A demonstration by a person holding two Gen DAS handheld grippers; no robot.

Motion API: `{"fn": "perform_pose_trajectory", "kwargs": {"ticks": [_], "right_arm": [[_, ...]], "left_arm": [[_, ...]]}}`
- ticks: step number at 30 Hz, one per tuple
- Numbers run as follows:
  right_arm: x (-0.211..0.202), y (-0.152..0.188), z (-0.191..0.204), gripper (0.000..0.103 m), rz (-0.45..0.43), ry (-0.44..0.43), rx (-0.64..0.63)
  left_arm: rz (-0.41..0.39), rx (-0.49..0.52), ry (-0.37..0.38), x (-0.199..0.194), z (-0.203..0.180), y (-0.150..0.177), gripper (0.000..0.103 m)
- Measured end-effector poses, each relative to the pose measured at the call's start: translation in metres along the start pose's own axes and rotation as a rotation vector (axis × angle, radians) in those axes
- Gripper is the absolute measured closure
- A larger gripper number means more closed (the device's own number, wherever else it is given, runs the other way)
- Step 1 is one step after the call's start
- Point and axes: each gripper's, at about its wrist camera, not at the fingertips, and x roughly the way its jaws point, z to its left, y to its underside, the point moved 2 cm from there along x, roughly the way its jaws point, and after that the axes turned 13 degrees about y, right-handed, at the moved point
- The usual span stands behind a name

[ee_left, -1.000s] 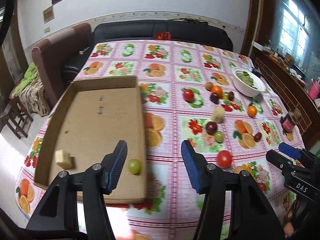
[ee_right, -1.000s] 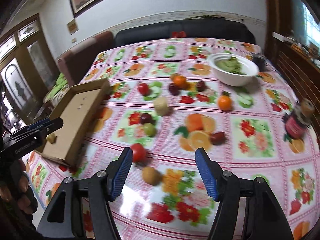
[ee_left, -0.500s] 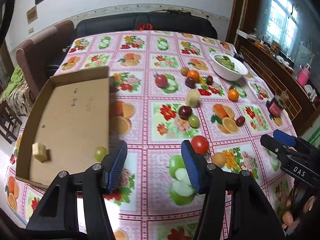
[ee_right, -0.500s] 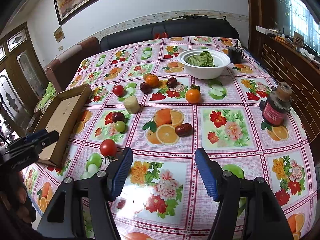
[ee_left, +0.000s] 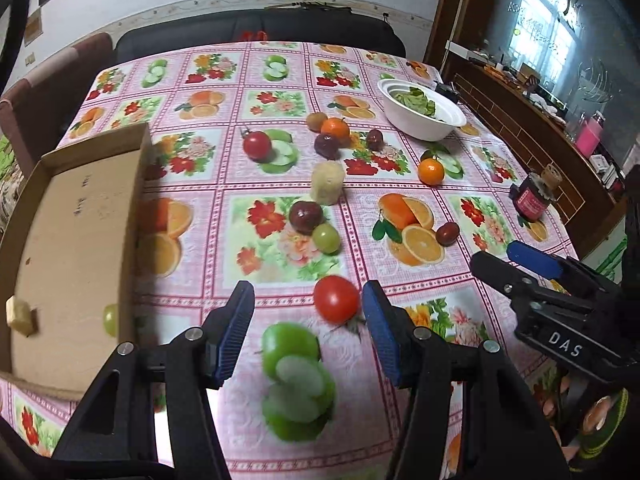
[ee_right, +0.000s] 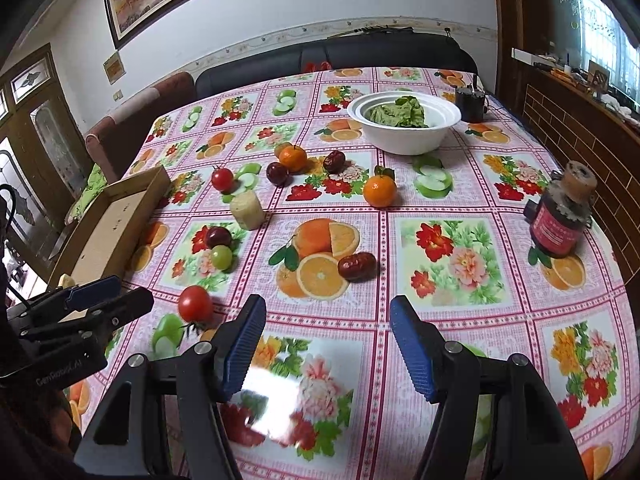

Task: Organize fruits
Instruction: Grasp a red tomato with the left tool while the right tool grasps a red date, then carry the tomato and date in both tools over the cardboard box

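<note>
Loose fruits lie on the fruit-print tablecloth. My left gripper [ee_left: 308,316] is open and empty, with a red tomato [ee_left: 336,299] just ahead between its fingertips. A cardboard tray [ee_left: 76,236] at the left holds a green grape [ee_left: 111,319] and a pale chunk [ee_left: 19,316]. My right gripper [ee_right: 326,334] is open and empty near the table's front edge; a dark red date [ee_right: 357,266] lies ahead of it. Further out lie a dark plum [ee_left: 305,217], a green grape [ee_left: 326,238], a pale peeled piece [ee_left: 328,182] and an orange [ee_right: 380,191].
A white bowl of greens [ee_right: 404,122] stands at the back right. A red-labelled jar [ee_right: 562,216] stands near the right edge. More fruits cluster mid-table: a tomato [ee_right: 222,179], an orange [ee_right: 293,157], dark plums [ee_right: 277,172]. A sofa lies beyond the table.
My left gripper moved right, away from the cardboard tray, up to the red tomato. My right gripper drew back and to the right, and the small brown fruit near it is out of sight.
</note>
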Motion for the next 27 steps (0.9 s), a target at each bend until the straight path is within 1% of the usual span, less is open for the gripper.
{"fn": "perform_pose_trajectory", "kwargs": {"ticks": [5,13,15,16,18,19,20,21,22,23,27], "right_arm": [[0.021,-0.008,0.0,0.037,0.016,0.007,-0.007],[0.048,-0.017,0.0,0.037,0.045,0.014,-0.011],[0.055,-0.02,0.001,0.043,0.051,0.02,-0.014],[0.058,-0.02,0.001,0.046,0.056,0.025,-0.018],[0.065,-0.021,0.004,0.048,0.068,0.036,-0.033],[0.067,-0.02,0.005,0.053,0.074,0.042,-0.041],[0.071,-0.019,0.007,0.062,0.084,0.051,-0.05],[0.074,-0.018,0.008,0.069,0.095,0.055,-0.057],[0.077,-0.017,0.009,0.071,0.104,0.055,-0.061],[0.077,-0.018,0.01,0.071,0.097,0.058,-0.065],[0.077,-0.019,0.01,0.071,0.097,0.053,-0.065]], "left_arm": [[0.052,-0.011,0.057,0.022,-0.003,-0.002,0.048],[0.118,-0.014,0.067,0.051,0.001,0.001,0.049],[0.124,-0.012,0.073,0.055,0.004,0.003,0.049],[0.114,0.005,0.061,0.054,0.003,0.004,0.049],[0.111,0.026,0.057,0.054,0.003,0.005,0.049],[0.106,0.036,0.052,0.053,0.003,0.006,0.053],[0.099,0.043,0.046,0.053,0.004,0.007,0.055],[0.095,0.046,0.047,0.053,0.005,0.007,0.06],[0.093,0.046,0.052,0.053,0.006,0.006,0.066],[0.092,0.042,0.065,0.053,0.008,0.004,0.071],[0.095,0.038,0.067,0.053,0.012,0.002,0.072]]}}
